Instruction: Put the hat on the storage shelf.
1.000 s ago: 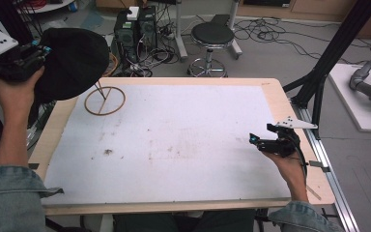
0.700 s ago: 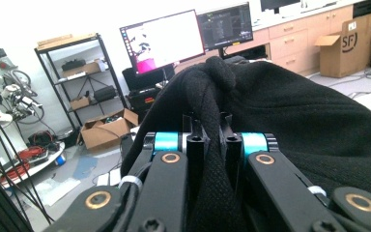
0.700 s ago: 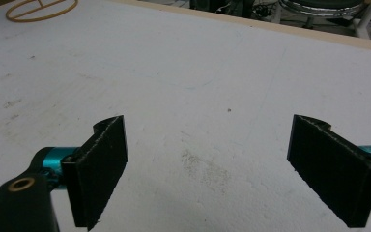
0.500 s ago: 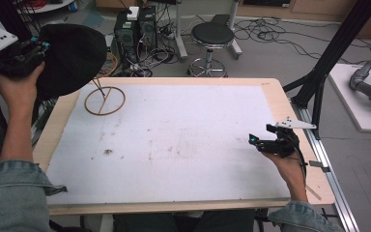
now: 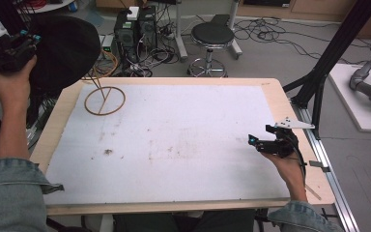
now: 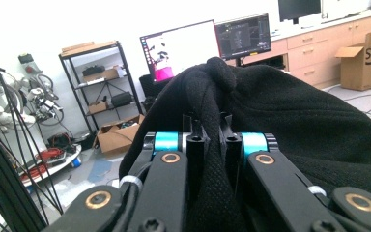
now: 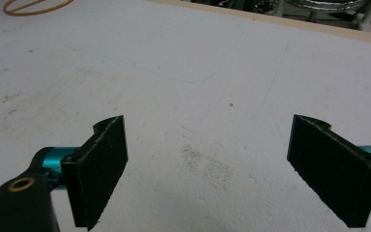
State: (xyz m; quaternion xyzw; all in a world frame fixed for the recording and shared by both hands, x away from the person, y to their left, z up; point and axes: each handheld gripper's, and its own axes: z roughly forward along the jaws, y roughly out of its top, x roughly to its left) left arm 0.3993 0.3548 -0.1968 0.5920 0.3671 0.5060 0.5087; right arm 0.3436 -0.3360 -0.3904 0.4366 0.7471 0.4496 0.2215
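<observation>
Both forearms wear rolled blue denim sleeves [image 5: 9, 193]. Left tongs [image 6: 211, 140]: black linkage arms, brass-coloured pivot screws, cyan blocks behind slim black jaws, white cable tie on one link. Right tongs [image 7: 207, 169]: flat black rectangular pads, cyan fitting, brass-coloured screw. From above, a grey three-cornered plate [image 5: 294, 124] on top, black cable trailing.

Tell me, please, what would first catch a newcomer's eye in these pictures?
First, the big black knit hat held up off the table's far left corner, its fabric pinched in the left gripper. Next, the wooden ring lying on the white table near that corner. The right gripper rests open at the right edge.
</observation>
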